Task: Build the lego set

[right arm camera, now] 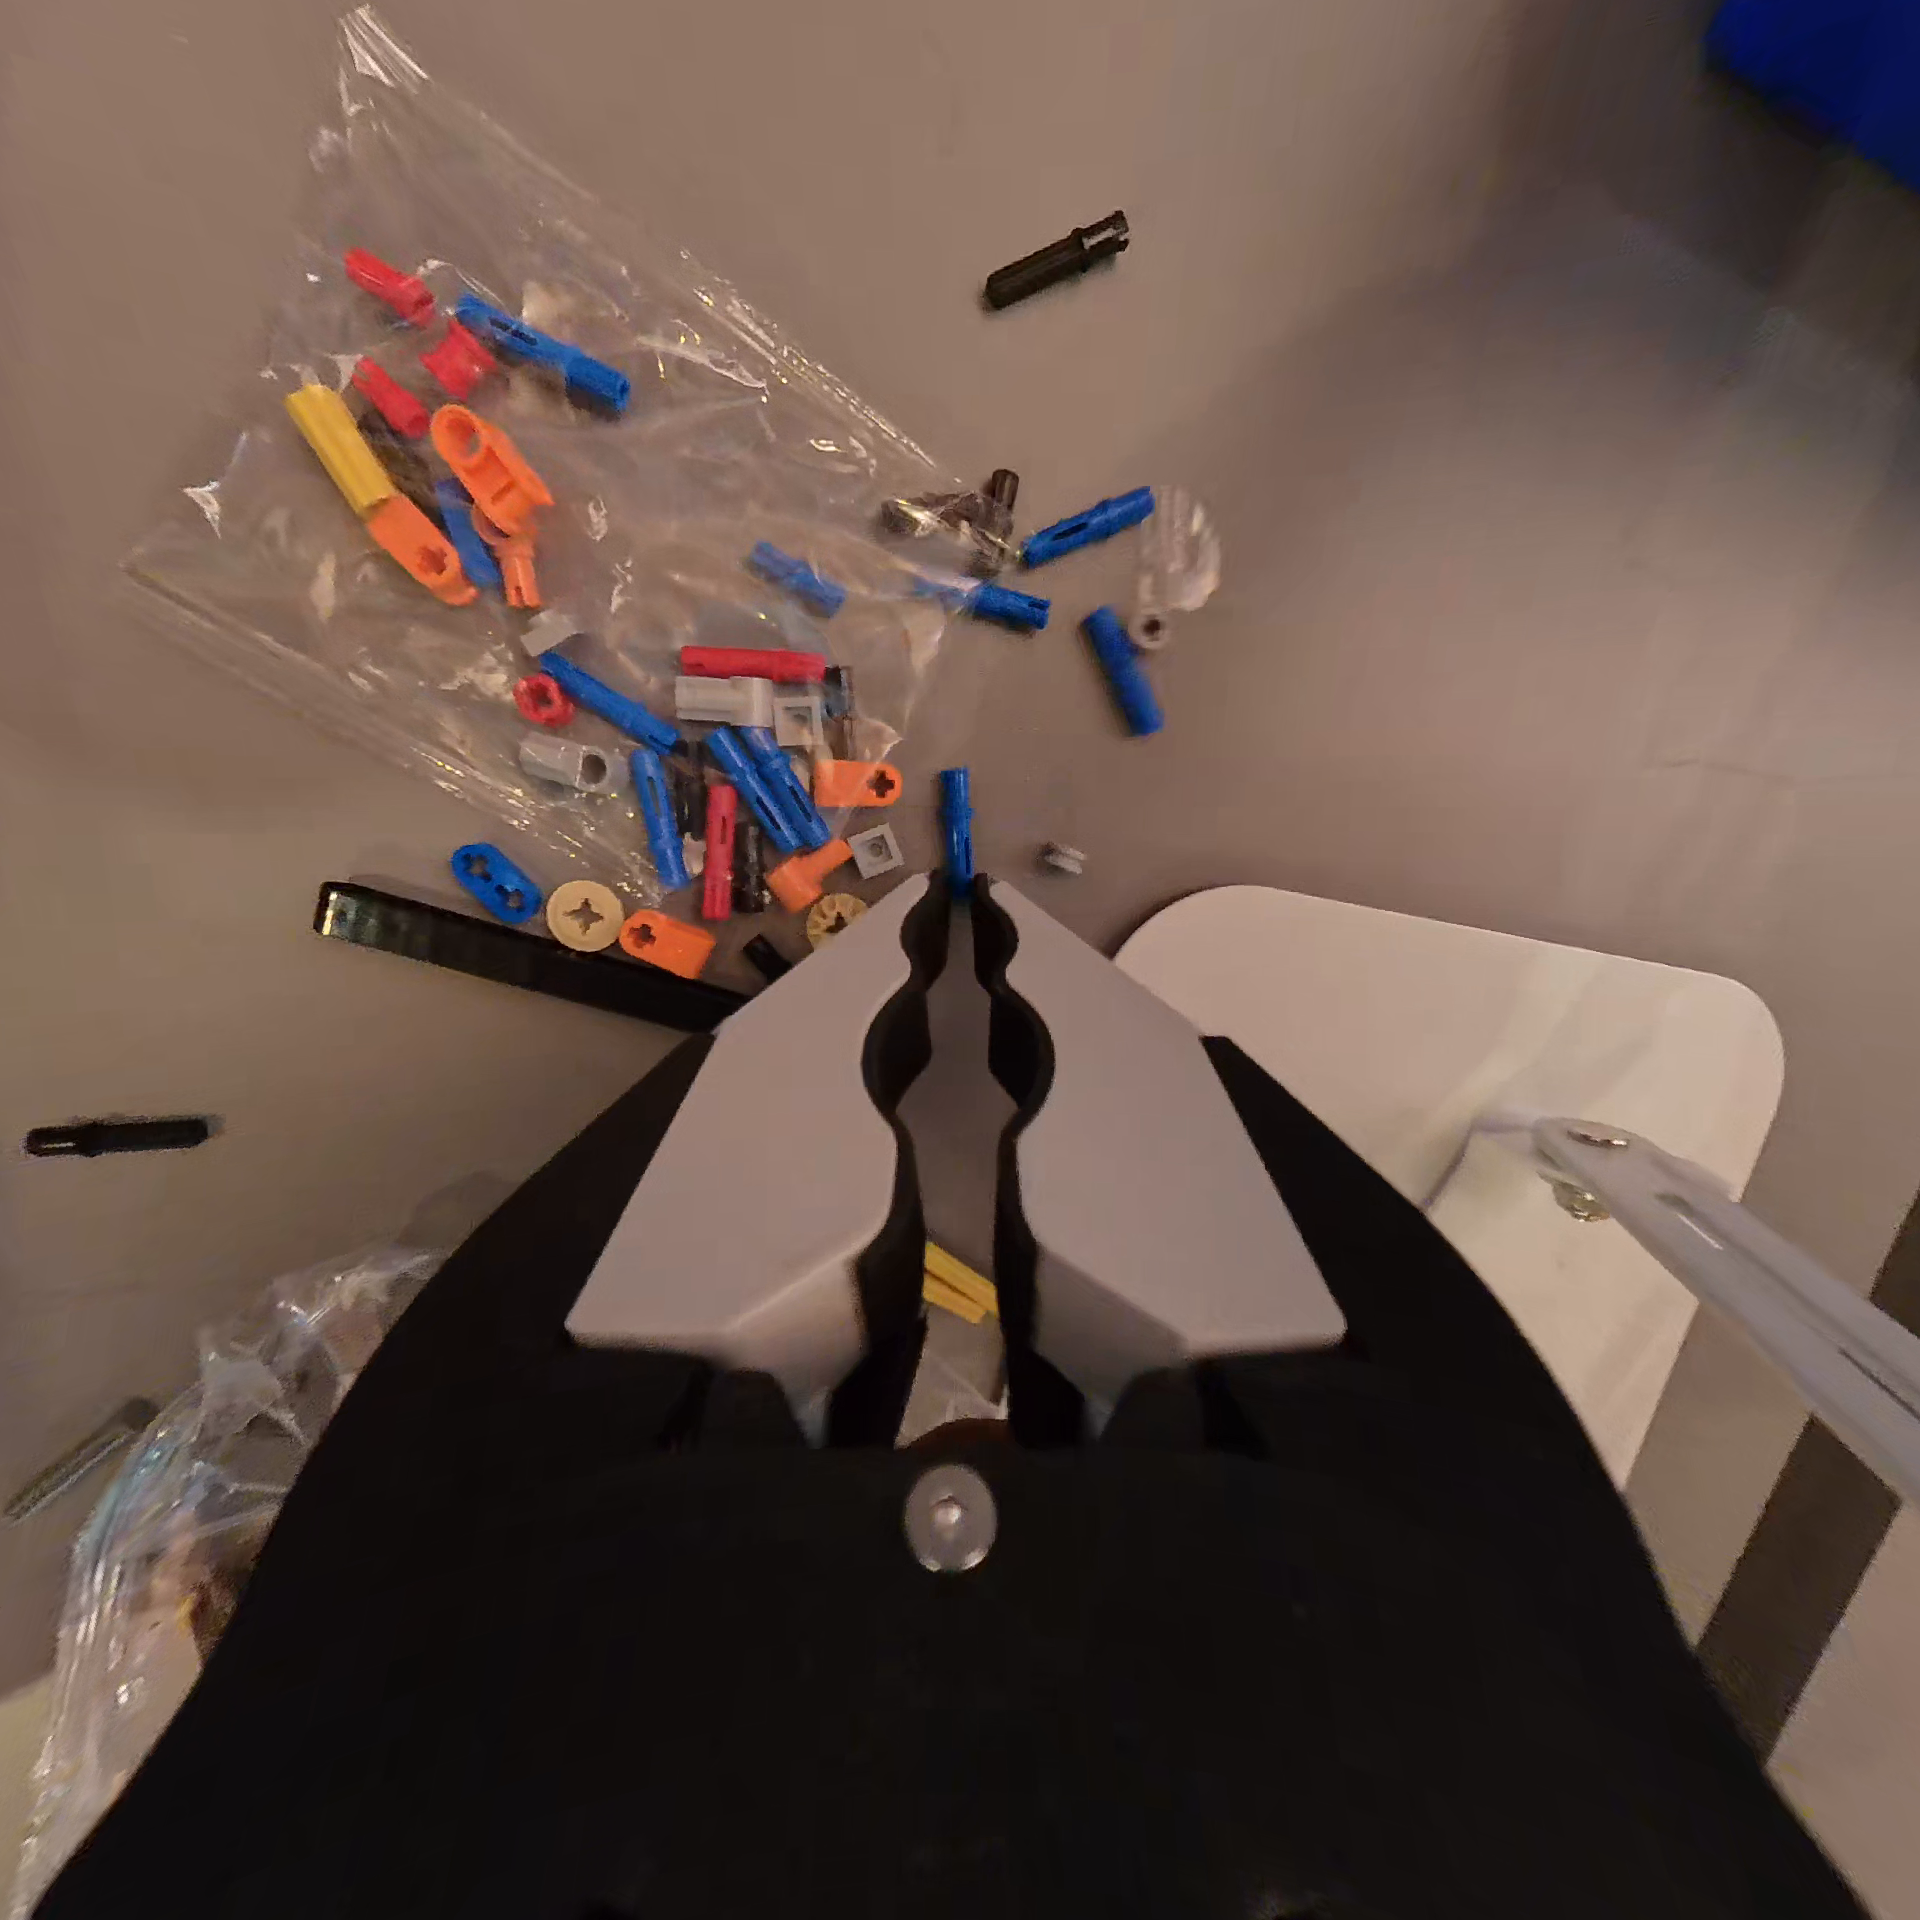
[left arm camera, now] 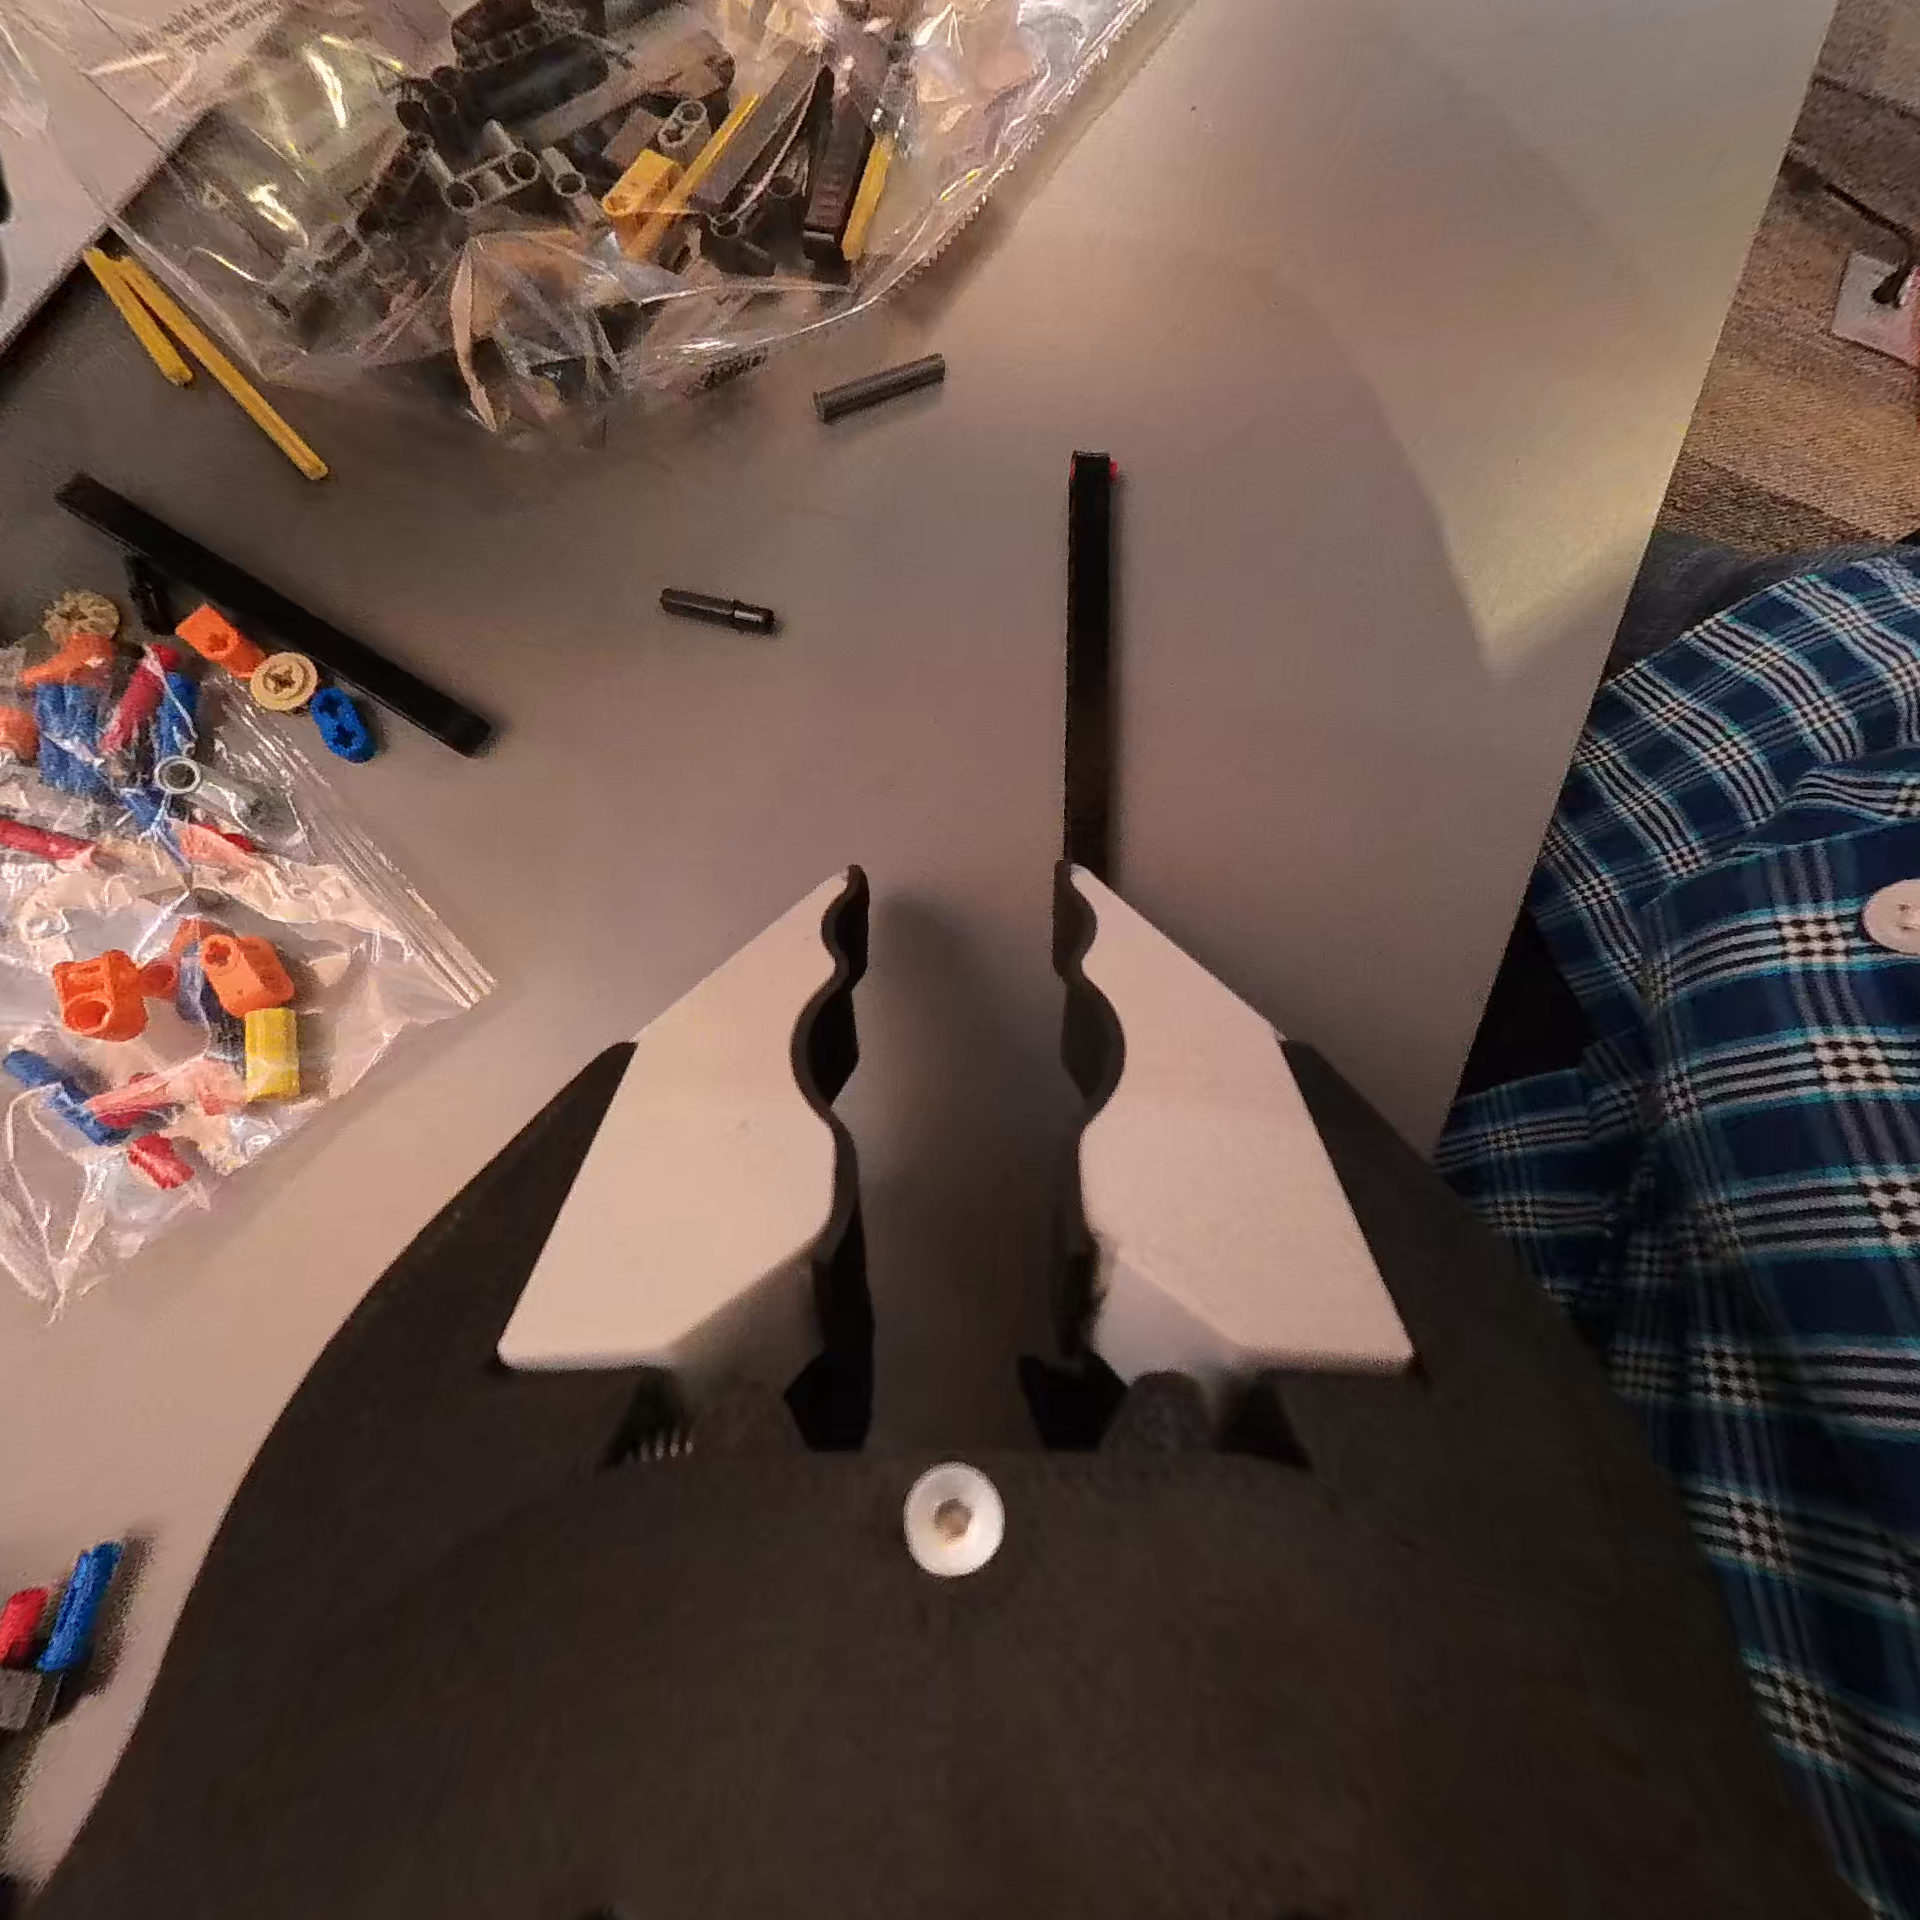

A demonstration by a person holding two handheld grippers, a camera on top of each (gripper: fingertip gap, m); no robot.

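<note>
The right gripper (right arm camera: 958, 883) pinches a ribbed blue pin (right arm camera: 955, 826) at its very tips, the jaws nearly closed; the pin juts forward over the matte grey table (right arm camera: 1455, 520). Beside it lies a crinkled clear bag (right arm camera: 582, 499) spilling glossy blue, red and orange connectors, with a long black beam (right arm camera: 520, 956) along its near edge and a white chair (right arm camera: 1455, 1091) to the right. The left gripper (left arm camera: 961, 894) stands with jaws well apart, wavy black pads showing, holding nothing; a slim black beam (left arm camera: 1089, 665) stretches forward just past its right fingertip, whether touching I cannot tell. Bare tabletop lies ahead up to a larger bag (left arm camera: 540, 208) of grey and yellow parts; the table edge runs close on the right.
</note>
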